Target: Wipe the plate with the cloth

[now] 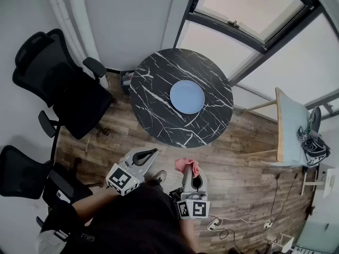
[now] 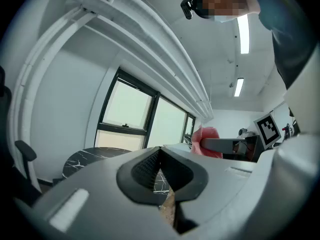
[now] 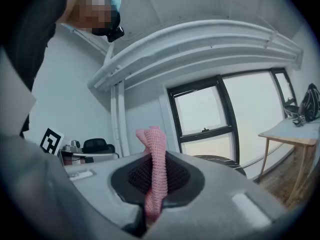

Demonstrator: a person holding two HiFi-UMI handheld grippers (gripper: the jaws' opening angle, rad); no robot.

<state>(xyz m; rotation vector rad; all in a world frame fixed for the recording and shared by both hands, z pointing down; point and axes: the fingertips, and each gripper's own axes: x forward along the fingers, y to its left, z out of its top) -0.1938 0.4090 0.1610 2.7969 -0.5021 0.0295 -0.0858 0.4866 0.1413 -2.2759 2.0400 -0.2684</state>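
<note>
**The right gripper (image 3: 156, 181) is holding the pink knitted cloth (image 3: 155, 154) in front of the person, well short of the plate.**

Nearest the person, the right gripper's fingers (image 3: 134, 176) are pressing on the cloth from both sides, with a folded strip of it running up between the dark ribbed pads and sticking out past their tips. Just beside it, the left gripper (image 2: 159, 158) is pointing level with its fingers (image 2: 145, 166) closed together on nothing, and the cloth is showing off to its right. In the head view both grippers are hovering over the wooden floor (image 1: 238, 163), apart from the edge of the round black marble bench (image 1: 153, 89). Farther out, the pale blue plate (image 1: 187, 97) is lying flat on the bench, a little right of its middle, with nothing touching it. Black office chairs (image 1: 63, 83) are standing to the left.
</note>
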